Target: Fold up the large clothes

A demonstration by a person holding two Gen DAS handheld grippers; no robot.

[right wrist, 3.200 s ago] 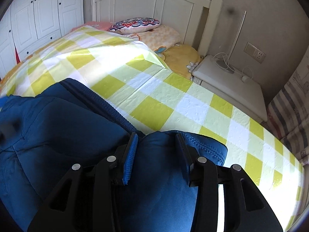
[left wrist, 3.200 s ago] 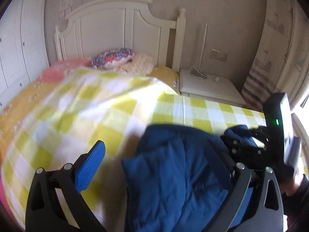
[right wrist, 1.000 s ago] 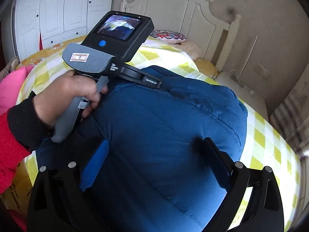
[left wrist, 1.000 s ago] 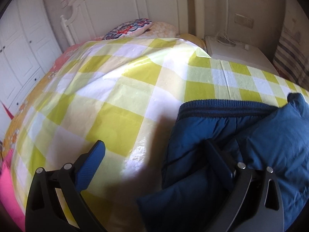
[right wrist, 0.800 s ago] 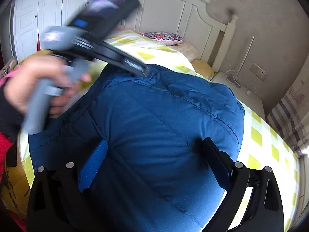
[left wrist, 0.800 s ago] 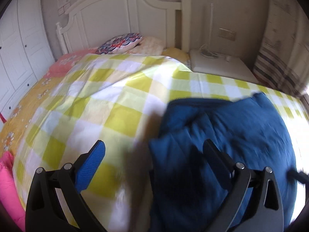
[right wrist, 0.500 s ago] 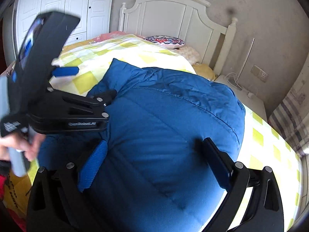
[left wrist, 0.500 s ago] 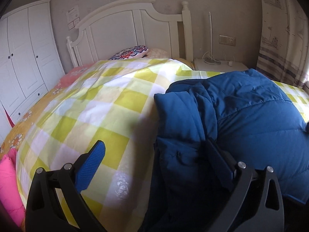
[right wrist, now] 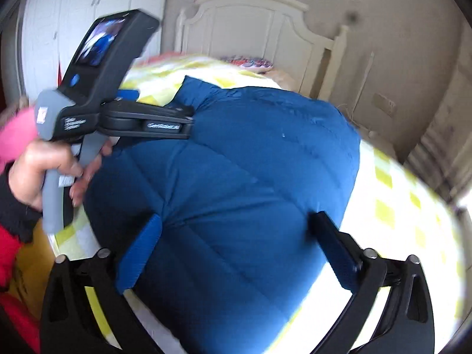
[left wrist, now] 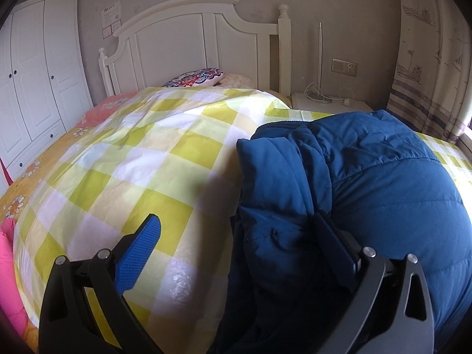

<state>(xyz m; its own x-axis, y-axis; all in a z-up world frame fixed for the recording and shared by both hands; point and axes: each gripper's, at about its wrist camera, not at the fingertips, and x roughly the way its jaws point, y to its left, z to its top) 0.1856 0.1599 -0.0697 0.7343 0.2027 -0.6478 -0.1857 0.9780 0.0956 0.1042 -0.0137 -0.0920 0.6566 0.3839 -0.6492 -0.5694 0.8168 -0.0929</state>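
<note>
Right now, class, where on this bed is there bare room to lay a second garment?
Free: the checked cover between the blue jacket and the wardrobe side, up toward the pillows. Crowded: the jacket's half, toward the curtain.

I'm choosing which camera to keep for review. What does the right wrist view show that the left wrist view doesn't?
Only the right wrist view shows the person's left hand on the grey handle of the left gripper's body, its small screen, a red sleeve, and the right gripper, jaws opening, nothing pinched. Only the left wrist view shows the left gripper open over the jacket's edge, the wardrobe doors, the wall socket and the bedside table. Both show the blue padded jacket lying on the yellow checked cover and the white headboard.
</note>
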